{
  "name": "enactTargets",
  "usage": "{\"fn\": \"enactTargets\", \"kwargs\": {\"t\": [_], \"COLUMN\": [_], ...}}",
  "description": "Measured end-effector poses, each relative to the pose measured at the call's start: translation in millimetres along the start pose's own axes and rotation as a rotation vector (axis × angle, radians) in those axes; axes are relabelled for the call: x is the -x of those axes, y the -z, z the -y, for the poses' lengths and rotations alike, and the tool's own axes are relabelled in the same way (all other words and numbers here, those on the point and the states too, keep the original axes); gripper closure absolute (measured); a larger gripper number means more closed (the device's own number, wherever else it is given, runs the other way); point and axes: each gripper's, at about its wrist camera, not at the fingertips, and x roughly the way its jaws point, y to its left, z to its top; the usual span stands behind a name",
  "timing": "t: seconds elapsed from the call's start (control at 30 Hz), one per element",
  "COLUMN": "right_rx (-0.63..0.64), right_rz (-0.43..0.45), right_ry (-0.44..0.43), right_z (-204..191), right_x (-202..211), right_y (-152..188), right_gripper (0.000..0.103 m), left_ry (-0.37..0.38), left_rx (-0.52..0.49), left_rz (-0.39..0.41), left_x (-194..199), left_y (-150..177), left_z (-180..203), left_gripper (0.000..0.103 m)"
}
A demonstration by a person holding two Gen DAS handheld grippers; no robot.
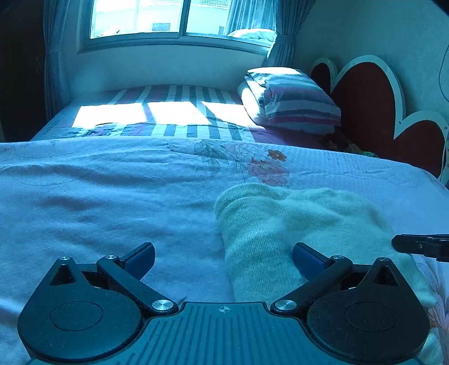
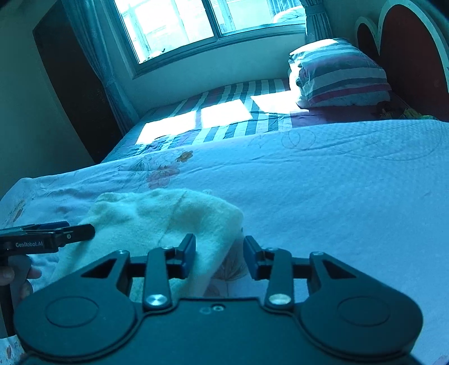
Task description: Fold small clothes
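Observation:
A pale yellow knit garment [image 1: 294, 224] lies folded on the light floral bedspread [image 1: 98, 196]. My left gripper [image 1: 223, 257] is open wide, low over the garment's left edge, its right finger over the cloth. In the right wrist view the garment [image 2: 157, 216] lies at lower left. My right gripper [image 2: 219, 257] is open and empty, its left finger over the garment's right corner, its right finger over the bedspread [image 2: 336, 196]. The left gripper's fingers [image 2: 73, 233] show side-on at the left edge of that view. The right gripper's tip [image 1: 415, 247] shows at the left wrist view's right edge.
A striped pillow stack [image 1: 291, 101] sits at the far right by a red heart-shaped headboard [image 1: 370, 112]. A striped sheet [image 1: 174, 118] with sun patches lies beyond the bedspread. A window [image 1: 168, 19] and curtains stand behind. A dark doorway [image 2: 70, 84] is at left.

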Motion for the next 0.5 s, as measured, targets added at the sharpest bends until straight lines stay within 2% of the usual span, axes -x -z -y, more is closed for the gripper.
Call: {"fn": "enactTargets", "kwargs": {"t": [0.13,0.27,0.33,0.4,0.43,0.5], "right_rx": [0.004,-0.002,0.029,0.119,0.084,-0.060], "right_rz": [-0.030,0.040,-0.001,-0.043,-0.051,-0.044], "right_ry": [-0.011,-0.034,-0.062,0.023,0.041,0.010], "right_z": [-7,-19,-30,-41,-35,-19], "right_x": [14,50,52,41,36,41], "right_y": [17,29,37,51,55,54], "right_gripper": [0.064,0.063,0.063,0.063,0.060,0.061], "left_ry": [0.010,0.032,0.034,0.023,0.022,0.020], "left_rx": [0.002,-0.006,-0.021,-0.038,-0.032,-0.029], "left_rz": [-0.003,0.019,-0.009,-0.028,-0.027,-0.027], "left_x": [21,50,51,55,61,74], "left_y": [21,44,53,62,65,74], "left_z": [1,0,0,-2,-4,-10], "left_gripper": [0.000,0.000,0.000,0.000,0.000,0.000]}}
